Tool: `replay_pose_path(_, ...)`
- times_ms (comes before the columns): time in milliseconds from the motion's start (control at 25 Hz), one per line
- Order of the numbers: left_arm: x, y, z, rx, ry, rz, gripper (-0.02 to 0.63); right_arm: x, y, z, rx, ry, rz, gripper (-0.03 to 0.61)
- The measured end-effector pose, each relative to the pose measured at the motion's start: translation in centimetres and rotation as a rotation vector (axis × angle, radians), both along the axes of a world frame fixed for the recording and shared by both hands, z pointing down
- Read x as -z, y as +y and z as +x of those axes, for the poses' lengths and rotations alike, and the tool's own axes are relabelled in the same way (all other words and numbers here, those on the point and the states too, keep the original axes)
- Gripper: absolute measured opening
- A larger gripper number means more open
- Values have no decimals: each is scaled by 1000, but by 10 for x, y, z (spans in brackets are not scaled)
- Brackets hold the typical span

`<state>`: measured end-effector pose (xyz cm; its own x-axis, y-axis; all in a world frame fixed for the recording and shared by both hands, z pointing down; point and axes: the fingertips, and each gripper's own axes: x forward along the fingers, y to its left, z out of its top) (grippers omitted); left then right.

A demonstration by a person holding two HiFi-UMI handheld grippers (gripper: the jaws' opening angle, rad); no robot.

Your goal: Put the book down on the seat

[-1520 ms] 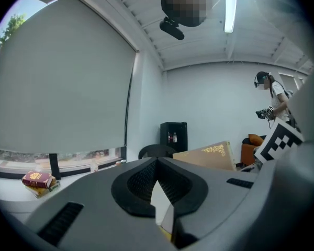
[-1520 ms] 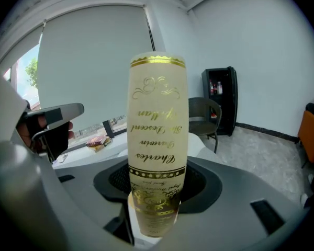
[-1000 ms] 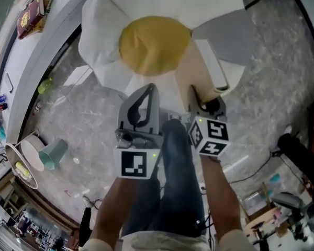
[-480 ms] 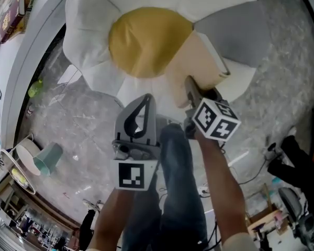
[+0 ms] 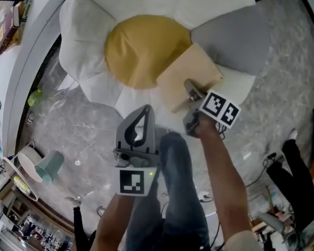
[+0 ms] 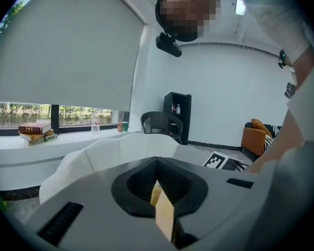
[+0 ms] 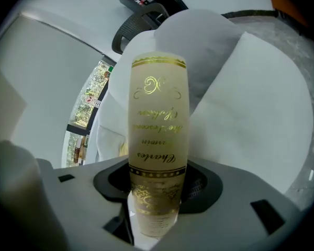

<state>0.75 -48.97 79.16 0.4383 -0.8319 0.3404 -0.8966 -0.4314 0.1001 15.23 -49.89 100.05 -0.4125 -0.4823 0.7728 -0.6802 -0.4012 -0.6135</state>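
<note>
Down and over has come the right tool [image 5: 192,92] since a second ago – its book [image 5: 186,80], which stood on edge with the page block showing, now lies broad face up, and the marker cube has rolled with it.

Grey-white marbled floor [image 5: 282,114] spreads under everything, glossy and veined. On it sits the seat [image 5: 89,35], a soft cushion shaped like a daisy: puffy white fabric petals, one grey petal [image 5: 235,41] at the right, a rounded mustard-yellow centre [image 5: 136,48]. The book, a flat cream-tan rectangle with a matte cover, hangs over the near right part of the seat, its far corner against the yellow centre's edge; whether it touches the fabric I cannot tell. The right tool is clenched on the book's near edge, and in the right gripper view the rounded spine [image 7: 158,140] with gold script and scrollwork stands up between the jaws.

To the left and nearer, the left tool [image 5: 146,110] – smooth grey plastic in a teardrop loop – has its jaws closed together on nothing, over the person's denim-clad leg [image 5: 178,192].

Far left, a few hardbacks [image 5: 13,20] are stacked on a white window ledge [image 5: 5,77]; a teal cup [image 5: 49,165] lies on the floor at the near left.
</note>
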Motion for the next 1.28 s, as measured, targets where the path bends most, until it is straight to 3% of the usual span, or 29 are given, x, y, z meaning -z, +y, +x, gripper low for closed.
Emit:
replay_pose_path(320,-8,1,10,2,4,-34,6,-12,-3,14,-133,-50,-44,230)
replay_pose_path(720,-3,2,12,1,5,-38,6,4,16,27,-178,14,-28,267)
replay_pose_path(1040,16,-1,17,2,5,-27,6,60,22,27,-104,105,92,267)
replay_pose_path(1280,47,-3,17,2,6,-11,6,130,15,21,7,225,272,247)
